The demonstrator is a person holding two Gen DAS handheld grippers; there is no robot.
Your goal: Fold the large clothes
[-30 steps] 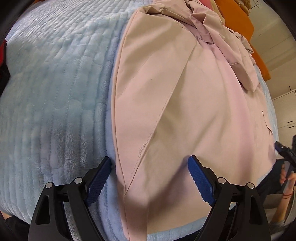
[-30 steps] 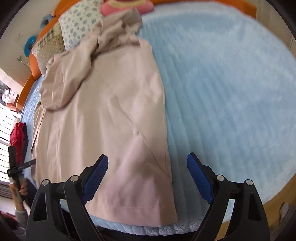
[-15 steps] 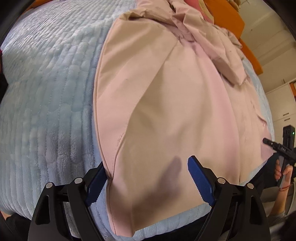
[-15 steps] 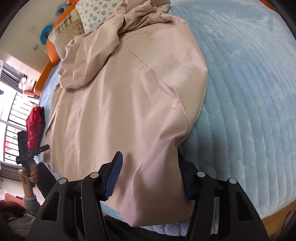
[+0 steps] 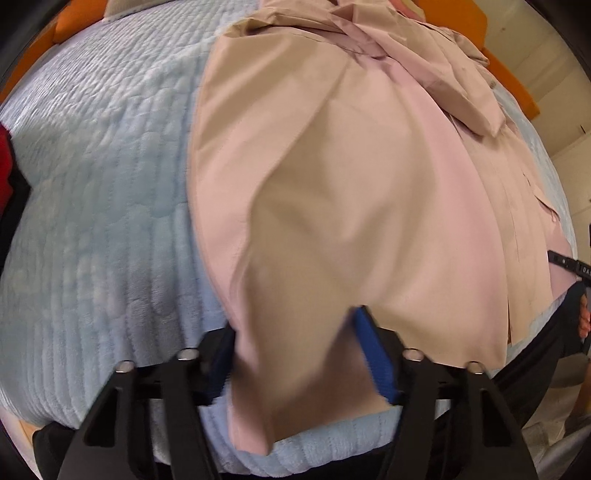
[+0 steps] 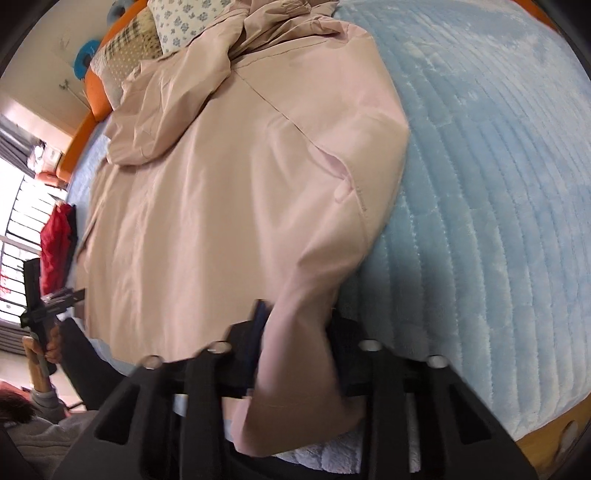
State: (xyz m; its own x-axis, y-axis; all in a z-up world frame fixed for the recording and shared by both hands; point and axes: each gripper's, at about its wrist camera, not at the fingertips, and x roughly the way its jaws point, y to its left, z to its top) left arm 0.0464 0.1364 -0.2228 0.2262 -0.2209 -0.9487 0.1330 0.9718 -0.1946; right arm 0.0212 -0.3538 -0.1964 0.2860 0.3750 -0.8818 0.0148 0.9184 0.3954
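Observation:
A large beige-pink coat (image 5: 369,184) lies spread lengthwise on a light blue quilted bed (image 5: 92,184); its crumpled hood and collar are at the far end. My left gripper (image 5: 295,347) is at the coat's near hem, jaws narrowed around a lifted bunch of the fabric. In the right wrist view the coat (image 6: 240,203) fills the middle, and my right gripper (image 6: 295,339) is shut on the other hem corner, raised off the bed (image 6: 498,184).
Pillows (image 6: 177,22) and an orange headboard (image 6: 99,99) are at the far end. Red cloth (image 6: 55,243) lies at the bed's left side. The other gripper shows at the edge of each view (image 6: 40,295) (image 5: 576,266).
Both grippers moved onto the coat's near hem and closed on it. The hem corners have risen off the bed and the fabric bunches between the fingers.

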